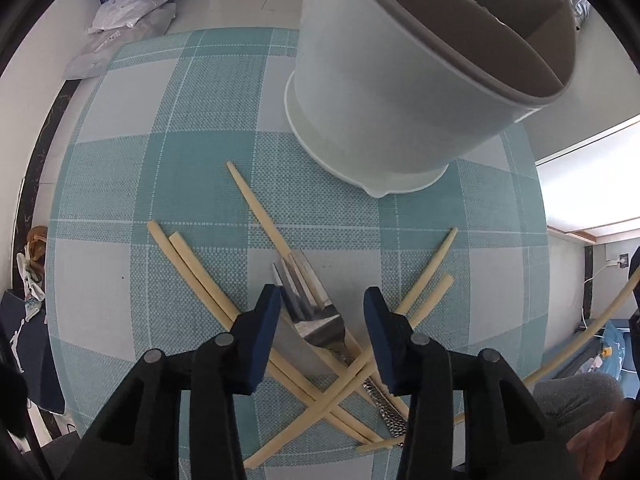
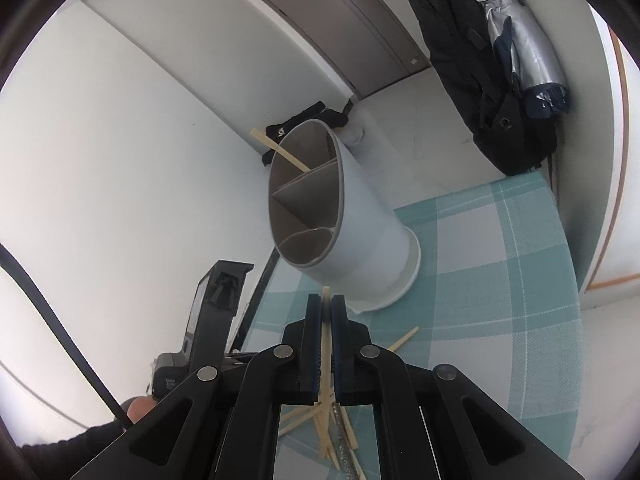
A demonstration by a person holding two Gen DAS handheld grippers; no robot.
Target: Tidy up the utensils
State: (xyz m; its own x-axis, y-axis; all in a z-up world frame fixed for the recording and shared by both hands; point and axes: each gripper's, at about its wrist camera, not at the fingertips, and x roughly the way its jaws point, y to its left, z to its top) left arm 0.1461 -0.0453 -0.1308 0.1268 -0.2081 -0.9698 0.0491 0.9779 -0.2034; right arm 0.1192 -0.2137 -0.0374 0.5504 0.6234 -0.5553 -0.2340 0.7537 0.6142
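**Two handheld grippers over scattered chopsticks and a fork**

A teal and pale grey checked woven placemat (image 1: 168, 168) covers the table. On it stands a tall pale blue round utensil holder (image 1: 384, 92) with a grey inner lining split into compartments; in the right wrist view one pale wooden chopstick (image 2: 276, 148) leans out of its far compartment.

Near the holder's base, a loose heap of pale wooden chopsticks (image 1: 256, 208) lies criss-crossed on the mat, together with a silver metal fork (image 1: 310, 300) whose textured handle runs under the pile.

The left gripper (image 1: 322, 312), black with blue pads, points steeply down over the heap. Its fingers stand partly apart on either side of the fork's tines, not touching the fork.

The right gripper (image 2: 326, 312) is held above the mat in front of the holder, its fingers pressed narrowly together on a single pale wooden chopstick (image 2: 327, 344), whose tip sticks out just beyond the pads
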